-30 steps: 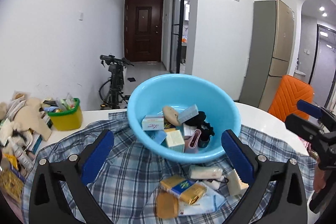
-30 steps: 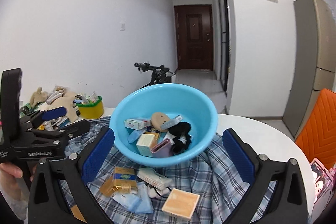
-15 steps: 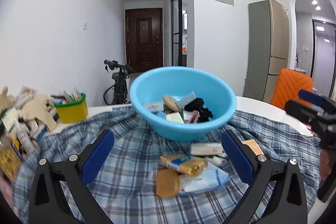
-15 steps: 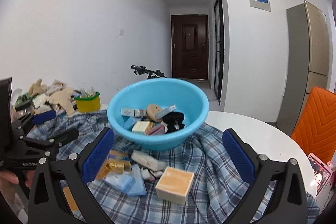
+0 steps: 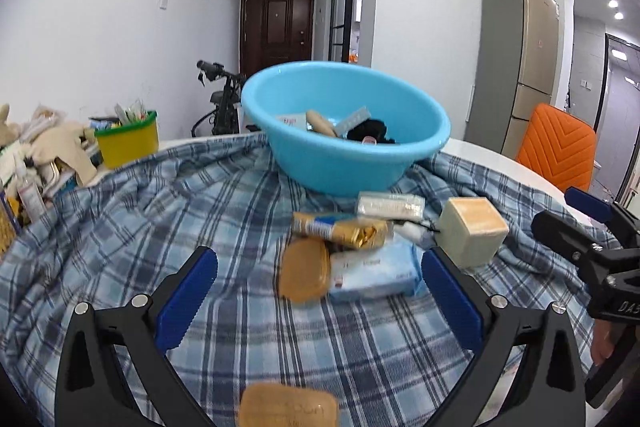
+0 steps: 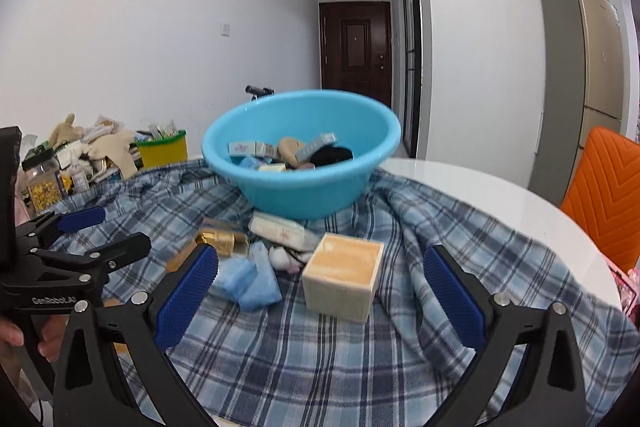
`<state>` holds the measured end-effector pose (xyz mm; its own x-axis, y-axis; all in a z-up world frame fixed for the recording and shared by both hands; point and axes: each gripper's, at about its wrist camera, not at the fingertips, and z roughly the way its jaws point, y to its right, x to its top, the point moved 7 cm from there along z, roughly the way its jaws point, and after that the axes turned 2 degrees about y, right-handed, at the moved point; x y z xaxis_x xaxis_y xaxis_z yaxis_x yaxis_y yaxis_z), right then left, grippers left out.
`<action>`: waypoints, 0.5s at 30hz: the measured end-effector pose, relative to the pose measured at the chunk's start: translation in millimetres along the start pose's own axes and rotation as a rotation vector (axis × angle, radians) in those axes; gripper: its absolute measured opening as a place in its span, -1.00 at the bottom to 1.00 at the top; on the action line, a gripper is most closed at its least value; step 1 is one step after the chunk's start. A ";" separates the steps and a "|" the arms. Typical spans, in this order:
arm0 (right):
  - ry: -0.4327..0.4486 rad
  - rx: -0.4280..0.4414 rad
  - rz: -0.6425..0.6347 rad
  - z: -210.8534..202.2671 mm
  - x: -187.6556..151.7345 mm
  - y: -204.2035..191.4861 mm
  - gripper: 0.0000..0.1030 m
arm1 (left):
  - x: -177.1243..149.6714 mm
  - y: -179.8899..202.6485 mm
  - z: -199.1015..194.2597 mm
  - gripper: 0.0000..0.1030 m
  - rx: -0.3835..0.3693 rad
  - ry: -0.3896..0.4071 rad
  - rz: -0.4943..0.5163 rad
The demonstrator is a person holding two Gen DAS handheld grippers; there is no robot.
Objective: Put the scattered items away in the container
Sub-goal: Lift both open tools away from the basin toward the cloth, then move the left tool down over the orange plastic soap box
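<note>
A light blue basin holding several small items stands on a blue plaid cloth. In front of it lie a gold packet, a brown oval soap, a blue tissue pack, a white packet and a cream cube box. Another brown soap lies at the bottom edge. My left gripper is open low over the soap and tissue pack. My right gripper is open around the cube box, apart from it.
A yellow-green tub and a heap of plush toys, bottles and packets fill the table's left side. The white round table shows at the right, with an orange chair beyond. A bicycle stands behind.
Both grippers have come down and back toward the loose items; the basin now sits higher and farther in view. Both stay open and hold nothing.
</note>
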<state>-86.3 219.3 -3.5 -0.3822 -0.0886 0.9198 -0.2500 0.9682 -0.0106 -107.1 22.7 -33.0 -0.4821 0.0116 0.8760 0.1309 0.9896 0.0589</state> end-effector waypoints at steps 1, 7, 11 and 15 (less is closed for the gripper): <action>-0.005 -0.002 0.001 1.7 -3.3 0.8 0.99 | -3.0 -0.4 0.6 1.00 0.003 -0.003 -0.002; -0.037 -0.008 0.012 11.5 -17.6 3.8 0.99 | -12.3 -3.4 9.6 1.00 -0.006 -0.037 -0.020; -0.059 -0.011 0.003 17.9 -20.4 3.2 0.99 | -15.8 -2.7 19.6 1.00 -0.016 -0.067 -0.017; -0.056 -0.020 0.005 24.1 -16.7 6.7 0.99 | -15.8 -1.1 30.9 1.00 -0.029 -0.093 -0.022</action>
<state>-103.0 221.6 -28.3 -0.4326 -0.0959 0.8965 -0.2301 0.9731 -0.0069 -126.5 25.9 -61.6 -0.5635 0.0042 0.8261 0.1440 0.9852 0.0932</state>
